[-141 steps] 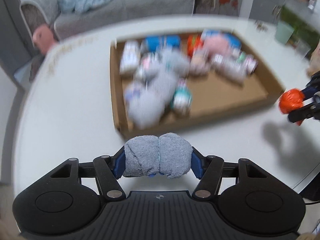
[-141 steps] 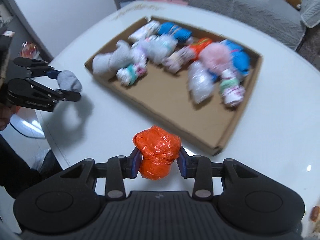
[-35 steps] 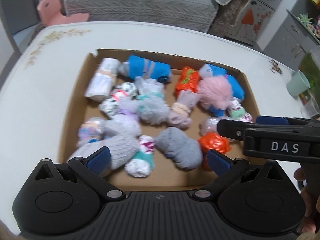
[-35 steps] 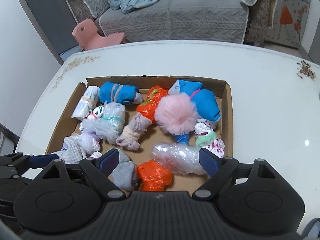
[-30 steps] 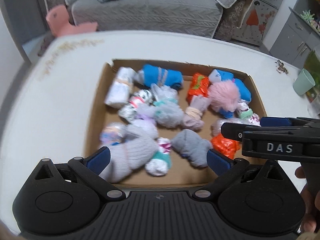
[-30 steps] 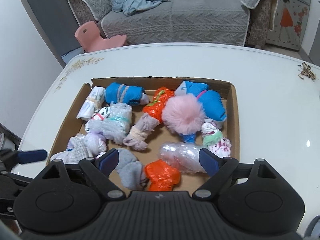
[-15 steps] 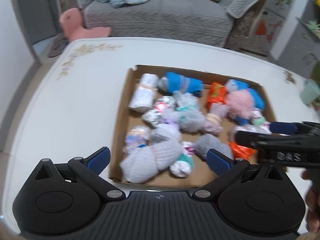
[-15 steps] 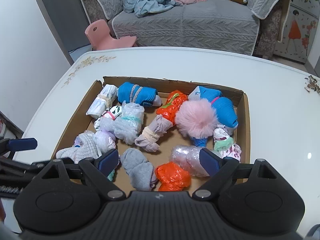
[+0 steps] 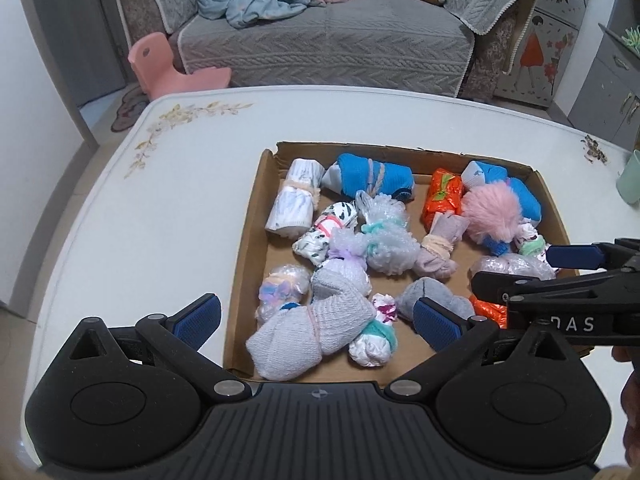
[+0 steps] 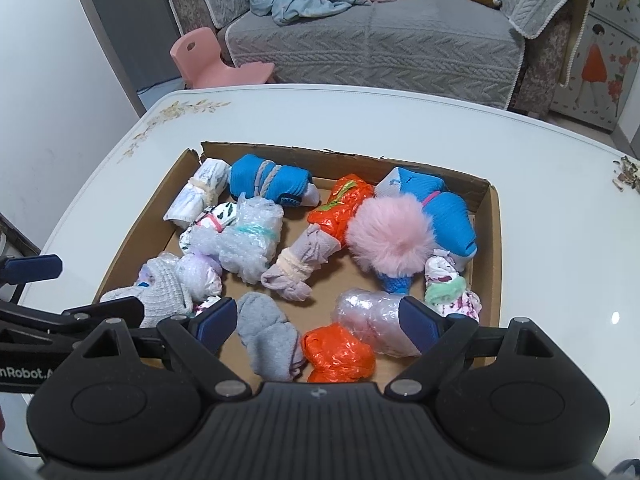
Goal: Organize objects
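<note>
A shallow cardboard box (image 9: 248, 240) (image 10: 492, 248) on the white table holds several rolled bundles. A grey sock roll (image 9: 434, 294) (image 10: 268, 340) and an orange plastic bundle (image 10: 338, 354) (image 9: 488, 312) lie by its near edge. A pink pompom (image 10: 390, 236) (image 9: 492, 210) sits at the right. My left gripper (image 9: 316, 320) is open and empty above the box's near left corner. My right gripper (image 10: 316, 320) is open and empty above the near edge, and shows at the right of the left wrist view (image 9: 560, 276).
The white table (image 9: 160, 208) has floral print at its far left. A mint cup (image 9: 630, 182) stands at the far right. A grey sofa (image 9: 328, 40) with clothes and a pink child's chair (image 9: 160, 64) lie beyond the table.
Both grippers have let go of their bundles, the grey roll and orange bundle, which now lie in the box. Both have since drawn back and up from the box.
</note>
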{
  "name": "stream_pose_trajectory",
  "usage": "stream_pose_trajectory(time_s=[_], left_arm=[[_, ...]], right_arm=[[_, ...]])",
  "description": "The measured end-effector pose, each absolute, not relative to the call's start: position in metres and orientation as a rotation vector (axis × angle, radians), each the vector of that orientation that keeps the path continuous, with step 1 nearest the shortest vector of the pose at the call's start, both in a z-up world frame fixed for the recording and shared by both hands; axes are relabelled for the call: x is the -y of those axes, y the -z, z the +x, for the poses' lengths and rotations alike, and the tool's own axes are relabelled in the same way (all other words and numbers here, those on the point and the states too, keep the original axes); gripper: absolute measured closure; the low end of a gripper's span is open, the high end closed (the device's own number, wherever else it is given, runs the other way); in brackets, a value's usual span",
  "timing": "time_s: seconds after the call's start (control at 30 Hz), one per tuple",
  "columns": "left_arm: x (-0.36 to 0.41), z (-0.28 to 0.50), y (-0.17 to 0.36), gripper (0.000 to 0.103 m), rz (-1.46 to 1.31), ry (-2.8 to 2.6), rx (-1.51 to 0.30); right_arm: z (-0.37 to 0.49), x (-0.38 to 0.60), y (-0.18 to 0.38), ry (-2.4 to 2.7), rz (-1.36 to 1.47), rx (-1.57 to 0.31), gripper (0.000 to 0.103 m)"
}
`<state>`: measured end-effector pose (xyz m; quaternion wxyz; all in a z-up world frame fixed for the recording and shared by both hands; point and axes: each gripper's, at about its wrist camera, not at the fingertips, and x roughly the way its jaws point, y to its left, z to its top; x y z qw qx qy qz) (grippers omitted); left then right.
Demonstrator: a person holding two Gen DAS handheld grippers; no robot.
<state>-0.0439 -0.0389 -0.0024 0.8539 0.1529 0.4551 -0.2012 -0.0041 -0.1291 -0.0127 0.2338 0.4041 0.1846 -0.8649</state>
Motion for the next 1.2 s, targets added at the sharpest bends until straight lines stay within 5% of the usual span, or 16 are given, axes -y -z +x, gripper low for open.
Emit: stream_pose_trajectory(time_s=[1.2], left_arm=[[0.0379, -0.0472, -0.0072, 0.001, 0.308, 0.475, -0.941]], right_arm=[[-0.0095, 0.1246, 0.0144, 2.370, 1.115, -0.540, 0.017]])
